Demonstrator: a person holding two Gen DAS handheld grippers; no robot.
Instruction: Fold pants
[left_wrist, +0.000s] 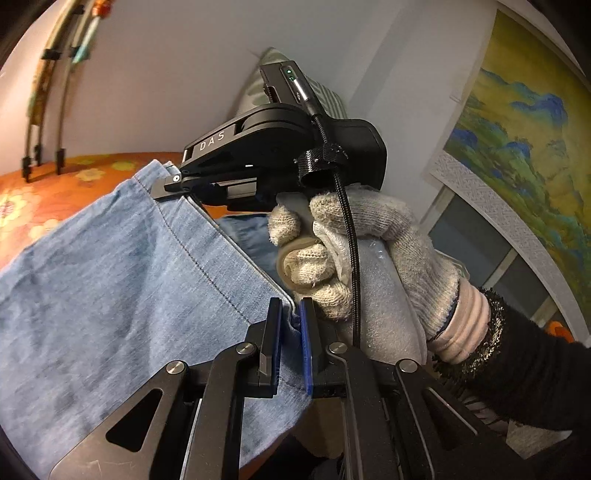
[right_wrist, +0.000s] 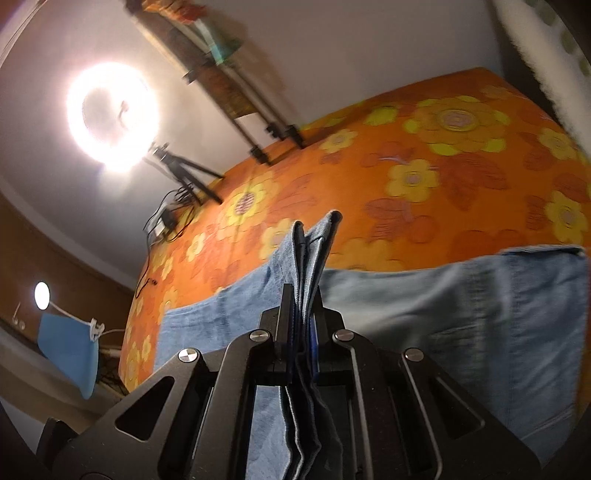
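Light blue denim pants (left_wrist: 110, 288) hang stretched between my two grippers above an orange flowered bedspread (right_wrist: 424, 155). My left gripper (left_wrist: 290, 306) is shut on the hem edge of the pants, the cloth pinched between its blue pads. In the left wrist view the right gripper (left_wrist: 166, 186) is seen from the side, held by a gloved hand (left_wrist: 369, 251), clamping the far corner of the same edge. In the right wrist view my right gripper (right_wrist: 301, 295) is shut on a bunched fold of the pants (right_wrist: 461, 314), several layers sticking up between the fingers.
A lit ring light (right_wrist: 112, 116) on a tripod (right_wrist: 184, 173) stands at the bed's far corner with cables beside it. A landscape painting (left_wrist: 517, 147) hangs on the wall at right. A patterned pillow (left_wrist: 273, 74) lies behind the right gripper. A blue cloth (right_wrist: 70, 354) hangs at left.
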